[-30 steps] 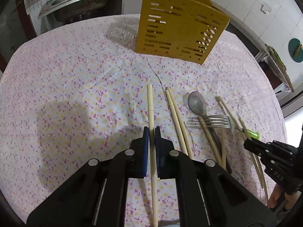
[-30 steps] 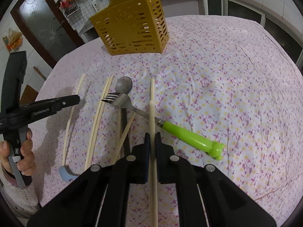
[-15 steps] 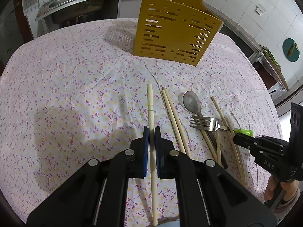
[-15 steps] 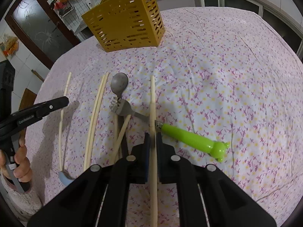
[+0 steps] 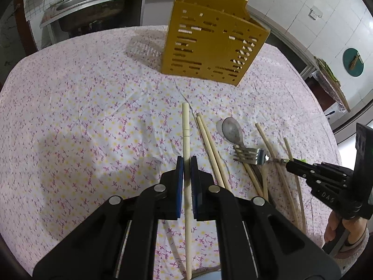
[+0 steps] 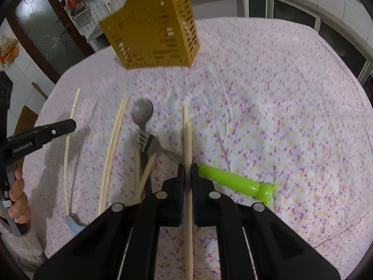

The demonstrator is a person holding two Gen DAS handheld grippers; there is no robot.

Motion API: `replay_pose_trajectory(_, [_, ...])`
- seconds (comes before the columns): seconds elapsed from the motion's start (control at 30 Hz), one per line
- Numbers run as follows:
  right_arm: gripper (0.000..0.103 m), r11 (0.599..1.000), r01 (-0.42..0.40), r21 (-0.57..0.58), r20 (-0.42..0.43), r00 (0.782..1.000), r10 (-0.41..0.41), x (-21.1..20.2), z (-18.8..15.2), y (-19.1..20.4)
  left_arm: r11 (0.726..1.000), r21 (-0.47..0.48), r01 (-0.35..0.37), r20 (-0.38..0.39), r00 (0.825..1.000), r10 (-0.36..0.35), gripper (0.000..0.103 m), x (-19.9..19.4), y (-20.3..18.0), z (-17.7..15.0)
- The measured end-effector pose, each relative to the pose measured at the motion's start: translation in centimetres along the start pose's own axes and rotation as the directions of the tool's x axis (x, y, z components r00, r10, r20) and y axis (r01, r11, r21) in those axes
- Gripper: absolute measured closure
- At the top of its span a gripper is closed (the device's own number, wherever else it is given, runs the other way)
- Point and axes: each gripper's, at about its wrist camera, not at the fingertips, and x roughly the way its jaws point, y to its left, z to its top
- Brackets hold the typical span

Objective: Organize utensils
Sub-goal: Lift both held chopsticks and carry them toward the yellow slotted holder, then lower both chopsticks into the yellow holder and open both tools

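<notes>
While each claw (image 5: 186,163) (image 6: 187,171) grips one chopstick (image 5: 186,130) (image 6: 188,140), "DAS" marks the right.

A slotted holder (image 5: 213,46) stands at the far side of the worktop (image 5: 81,116). Nearer, a chopstick (image 5: 186,135), a chopstick pair (image 5: 209,144), a spoon (image 5: 230,130) and a fork (image 5: 250,156) lie left to right. The fork's tines rest across the spoon's handle.

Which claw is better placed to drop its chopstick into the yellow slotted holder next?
Neither clearly. The left claw and the right claw each clamp a pale wooden chopstick, with the yellow slotted plastic holder ahead of both. Slight lean: left, no cutlery underneath.
</notes>
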Motion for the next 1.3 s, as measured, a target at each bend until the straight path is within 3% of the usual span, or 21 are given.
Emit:
replay_pose_trajectory(0.17, [0.097,1.000,-0.013,0.025,0.095,0.995,0.010,-2.0,0.6,-0.6,1.000,0.014,0.021,0.045,0.999,-0.022,0.099,-1.5,-0.3,0.3])
replay_pose_trajectory(0.3, [0.097,1.000,-0.018,0.021,0.220,0.975,0.013,-4.0,1.1,-0.3,0.999,0.025,0.037,0.087,0.995,-0.039,0.099,-2.5,-0.6,0.6])
replay_pose_trajectory(0.5, [0.097,0.999,-0.034,0.029,0.402,0.916,0.020,-7.1,2.8,0.0,0.998,0.050,0.047,0.172,0.984,-0.055,0.099,-4.3,-1.2,2.3])
replay_pose_trajectory(0.67, [0.097,0.995,-0.079,0.059,0.557,0.830,0.033,-8.3,4.2,-0.4,0.996,0.078,0.036,0.268,0.962,-0.056,0.099,-6.1,-1.9,4.1])
replay_pose_trajectory(0.77, [0.097,0.993,-0.106,0.055,0.652,0.757,0.045,-8.8,5.5,-0.3,0.995,0.091,0.038,0.323,0.944,-0.066,0.099,-7.2,-2.1,5.3])
replay_pose_trajectory(1.03, [0.097,0.995,-0.091,0.034,0.773,0.634,0.032,-9.1,9.6,1.5,0.992,0.118,0.040,0.451,0.888,-0.089,0.099,-9.3,-2.4,9.9])
replay_pose_trajectory(1.1, [0.097,0.996,-0.086,0.024,0.802,0.596,0.033,-9.4,10.7,1.9,0.991,0.131,0.026,0.485,0.870,-0.087,0.099,-9.7,-2.8,11.1])
replay_pose_trajectory(1.23, [0.097,0.997,-0.074,0.015,0.868,0.497,0.023,-10.7,12.7,2.6,0.986,0.164,0.013,0.557,0.824,-0.104,0.099,-10.5,-3.7,13.7])
replay_pose_trajectory(1.27, [0.097,0.997,-0.074,0.013,0.886,0.463,0.023,-10.9,13.5,2.8,0.986,0.169,0.005,0.579,0.809,-0.103,0.099,-10.7,-3.9,14.3])
replay_pose_trajectory(1.3, [0.097,0.997,-0.075,0.013,0.894,0.447,0.022,-10.8,13.8,3.1,0.985,0.171,-0.009,0.607,0.789,-0.098,0.099,-10.9,-4.1,14.9])
